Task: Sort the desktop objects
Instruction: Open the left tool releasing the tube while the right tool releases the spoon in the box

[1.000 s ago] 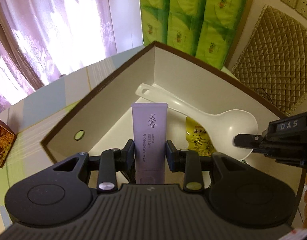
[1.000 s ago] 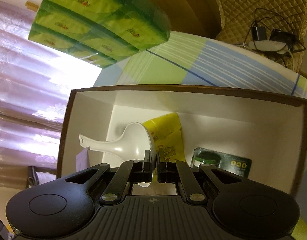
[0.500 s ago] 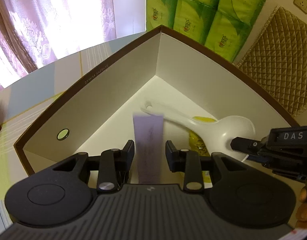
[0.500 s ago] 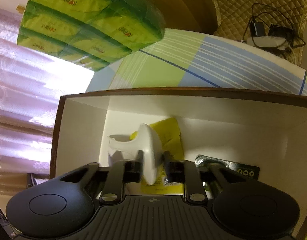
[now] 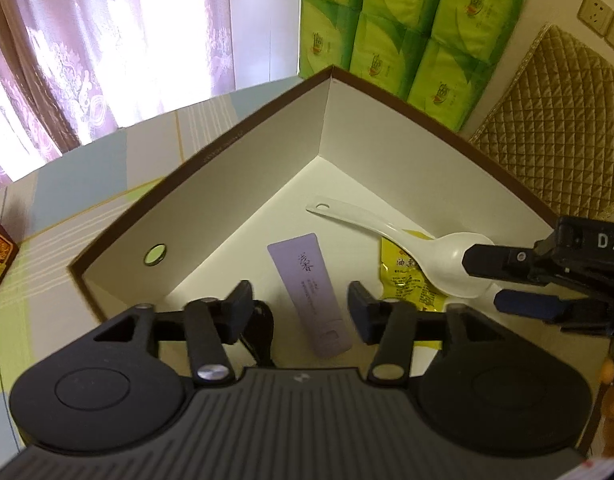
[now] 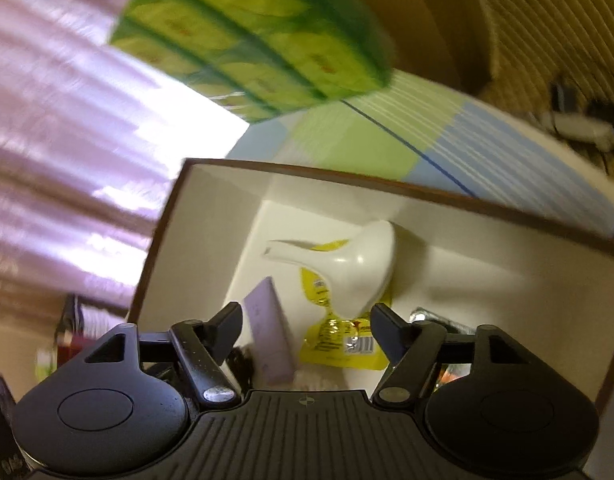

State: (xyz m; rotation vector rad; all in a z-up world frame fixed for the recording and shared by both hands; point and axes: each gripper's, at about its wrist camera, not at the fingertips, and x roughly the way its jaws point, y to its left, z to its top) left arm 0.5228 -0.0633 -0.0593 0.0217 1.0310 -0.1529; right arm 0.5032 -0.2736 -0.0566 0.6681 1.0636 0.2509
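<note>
Released since a second ago — lavender tube and white rice spoon, both now lying loose in the box.

Left wrist view: left gripper (image 5: 299, 308), jaws opening, nothing pressed between them; lavender tube (image 5: 311, 294) flat on the floor of the brown-rimmed box (image 5: 243, 196), just below the fingertips. White rice spoon (image 5: 411, 248) rests across the yellow snack packet (image 5: 411, 280); right gripper (image 5: 483, 276) beside its bowl, jaws apart. Right wrist view, blurred: right gripper (image 6: 306, 322), jaws opening, spoon (image 6: 359, 268) free of them, tube (image 6: 269, 336) to its left. Step in hand, by judgement: drop-off — two items deposited. Next move likely calls for lifting both grippers clear of the box walls and seeking remaining desktop items.
</note>
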